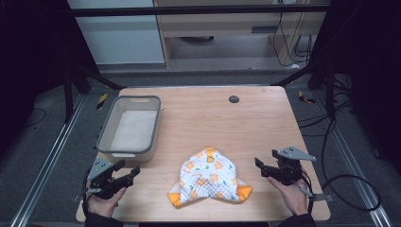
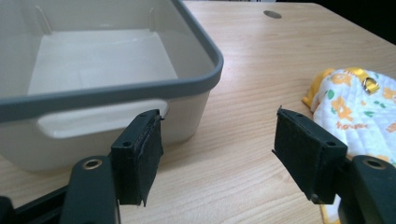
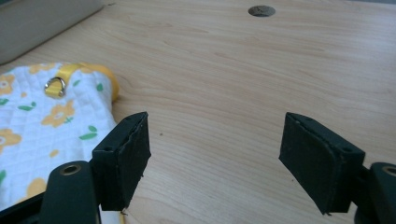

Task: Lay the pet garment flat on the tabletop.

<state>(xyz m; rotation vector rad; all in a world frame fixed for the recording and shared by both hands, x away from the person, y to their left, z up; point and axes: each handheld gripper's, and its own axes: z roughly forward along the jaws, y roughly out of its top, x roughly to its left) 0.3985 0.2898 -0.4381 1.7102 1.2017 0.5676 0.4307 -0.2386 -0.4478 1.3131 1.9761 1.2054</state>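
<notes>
1. Tabletop [image 1: 246, 123] of pale wood, with rounded far corners; its far half lies bare apart from a small dark round grommet [image 1: 233, 99] near the far edge, and bare wood also runs wide between the cloth and the right edge.
2. Bin [image 1: 129, 126] (light grey, darker rim, nothing inside) stands on the left side of the table, long axis running from the near side to the far side, its left wall close to the table's left edge.
3. Quilted cloth [image 1: 209, 177], white with orange flowers and yellow trim, lies flat near the front edge, roughly midway between the two grippers, touching neither. It is fan-shaped: the narrow rounded end with the small metal ring [image 3: 55, 86] points away toward the far side, and the broad end with two yellow corners faces the person.
4. Left gripper [image 1: 126, 170] is held in the left hand [image 1: 104, 201] at the near left corner, just in front of the bin's near wall; jaws spread wide, gripping nothing.
5. Right gripper [image 1: 265, 161] is held in the right hand [image 1: 294, 196] near the right front, beside the cloth's right side; jaws spread wide over bare wood, holding nothing.
</notes>
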